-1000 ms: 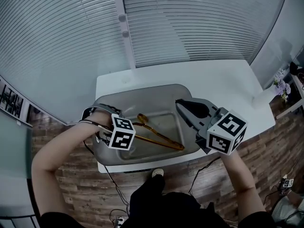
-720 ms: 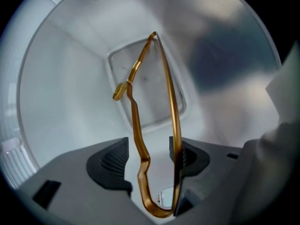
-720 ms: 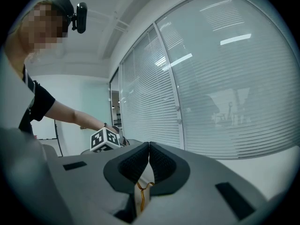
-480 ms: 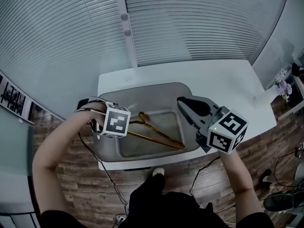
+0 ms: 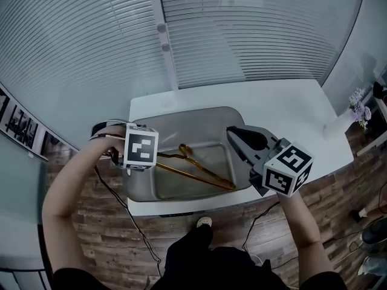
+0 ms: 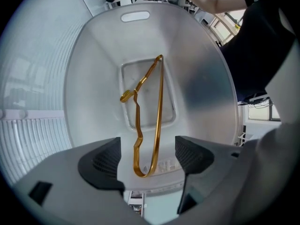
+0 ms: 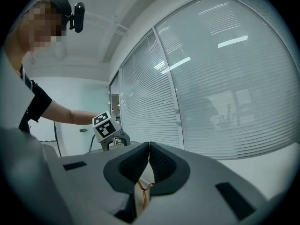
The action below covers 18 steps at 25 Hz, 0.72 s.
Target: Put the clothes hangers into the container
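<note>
A gold wire hanger [image 5: 196, 168] lies on the floor of the grey plastic container [image 5: 181, 115]. My left gripper [image 5: 145, 161] hangs over the container's left end and points almost straight down. In the left gripper view its jaws have just been opening and now stand wide apart. The hanger [image 6: 157, 107] shows in the gap below them, untouched by the pads [image 6: 101, 161]. My right gripper [image 5: 229, 130] hovers level over the container's right rim with its jaws shut and nothing held. From the right gripper view I see the left gripper [image 7: 108, 130] across the container.
The container [image 6: 201, 78] sits at the near edge of a white table [image 5: 290, 101]. Window blinds [image 5: 242, 29] stand behind the table. A small bunch of flowers [image 5: 360, 110] is at the far right. Cables trail on the wooden floor [image 5: 109, 234] below.
The left gripper has risen out of the container and moved left, and its jaws have opened. The hanger stays lying in the container. The right gripper has kept still.
</note>
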{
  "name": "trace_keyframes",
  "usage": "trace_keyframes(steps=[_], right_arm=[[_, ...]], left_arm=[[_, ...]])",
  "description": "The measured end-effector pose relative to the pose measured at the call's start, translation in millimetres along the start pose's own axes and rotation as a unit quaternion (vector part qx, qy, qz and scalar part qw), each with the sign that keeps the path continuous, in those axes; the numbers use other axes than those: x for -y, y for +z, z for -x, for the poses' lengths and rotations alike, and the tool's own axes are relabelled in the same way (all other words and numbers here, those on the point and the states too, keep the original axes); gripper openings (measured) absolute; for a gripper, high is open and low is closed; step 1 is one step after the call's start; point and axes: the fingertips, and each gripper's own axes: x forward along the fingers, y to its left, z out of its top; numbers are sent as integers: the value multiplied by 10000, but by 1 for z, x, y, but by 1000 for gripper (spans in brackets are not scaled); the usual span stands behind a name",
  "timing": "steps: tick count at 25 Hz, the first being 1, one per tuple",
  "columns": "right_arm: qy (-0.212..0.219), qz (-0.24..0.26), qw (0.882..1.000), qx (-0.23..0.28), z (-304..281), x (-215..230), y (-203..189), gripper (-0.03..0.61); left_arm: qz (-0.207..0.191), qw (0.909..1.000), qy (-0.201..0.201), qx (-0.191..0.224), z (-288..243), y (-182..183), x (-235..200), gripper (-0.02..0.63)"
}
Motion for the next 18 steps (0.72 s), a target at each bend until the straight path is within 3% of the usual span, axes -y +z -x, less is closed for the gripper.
trace_keyframes(steps=[9,18], right_arm=[[-51,8,10000,46,20,-12,0,28],[-23,44,9999,100,35,-30,-2,28]], left_arm=[[361,9978,385,409,32,5,6,354],[324,9947,615,763,52,18,28,354]])
